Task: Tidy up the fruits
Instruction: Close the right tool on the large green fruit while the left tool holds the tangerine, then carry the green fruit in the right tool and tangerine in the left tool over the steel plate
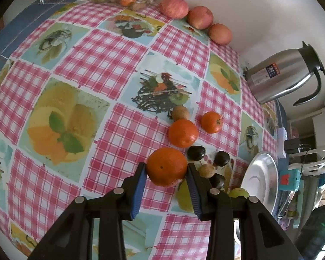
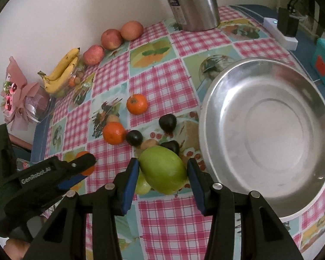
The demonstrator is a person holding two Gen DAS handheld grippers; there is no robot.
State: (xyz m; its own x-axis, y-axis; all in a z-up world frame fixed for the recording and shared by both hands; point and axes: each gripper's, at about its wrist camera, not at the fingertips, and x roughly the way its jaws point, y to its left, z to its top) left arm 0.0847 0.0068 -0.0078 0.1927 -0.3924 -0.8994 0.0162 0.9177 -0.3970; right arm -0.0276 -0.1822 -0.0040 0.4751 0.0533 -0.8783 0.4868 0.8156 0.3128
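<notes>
The left gripper (image 1: 166, 171) pinches an orange (image 1: 166, 166) between its blue pads on the checked tablecloth (image 1: 110, 60); two more oranges (image 1: 183, 133) lie just beyond it, near small dark fruits (image 1: 196, 152). The right gripper (image 2: 163, 169) is spread around a green mango (image 2: 163, 170), left pad touching, right pad slightly clear; the metal plate (image 2: 268, 138) sits just right, apples (image 2: 111, 39) and bananas (image 2: 61, 71) by the wall.
</notes>
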